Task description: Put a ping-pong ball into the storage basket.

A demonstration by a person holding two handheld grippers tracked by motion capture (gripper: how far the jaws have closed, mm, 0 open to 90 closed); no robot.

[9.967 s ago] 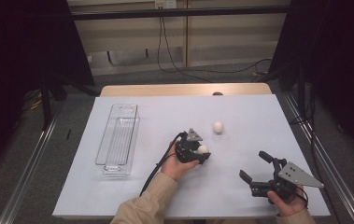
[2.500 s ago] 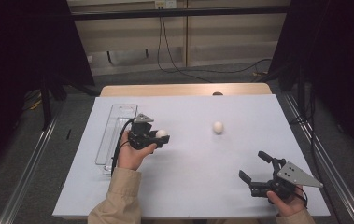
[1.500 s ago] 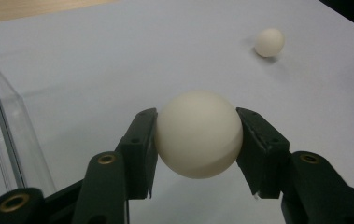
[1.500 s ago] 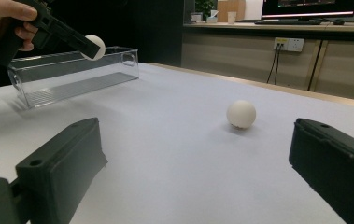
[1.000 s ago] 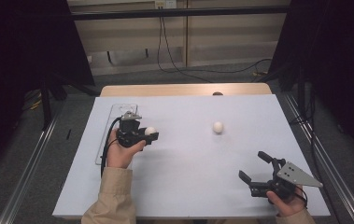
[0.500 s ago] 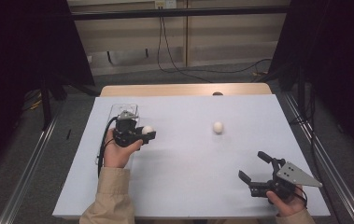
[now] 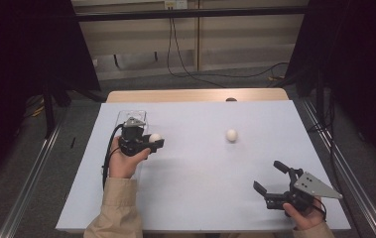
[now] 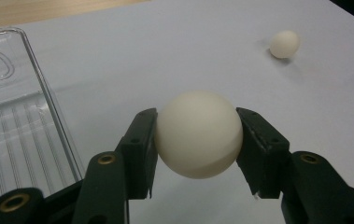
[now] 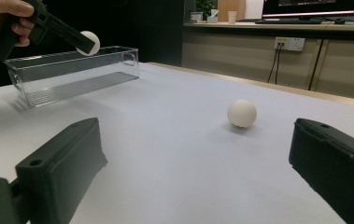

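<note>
My left gripper is shut on a white ball, which it holds in the air just right of the clear plastic bin. From the right gripper view that held ball hangs above the bin's near rim. A second white ball lies on the white table right of centre. Low at the right, near the front edge, my right gripper rests with its jaws wide apart and nothing between them.
The long clear bin stands along the table's left side and holds nothing that I can see. Metal rails run beside both table edges. Cables lie on the floor behind the table.
The left hand carried its ball from the table's middle over to the bin's right side; in the last half second it has hardly shifted. The right gripper has stayed put.
</note>
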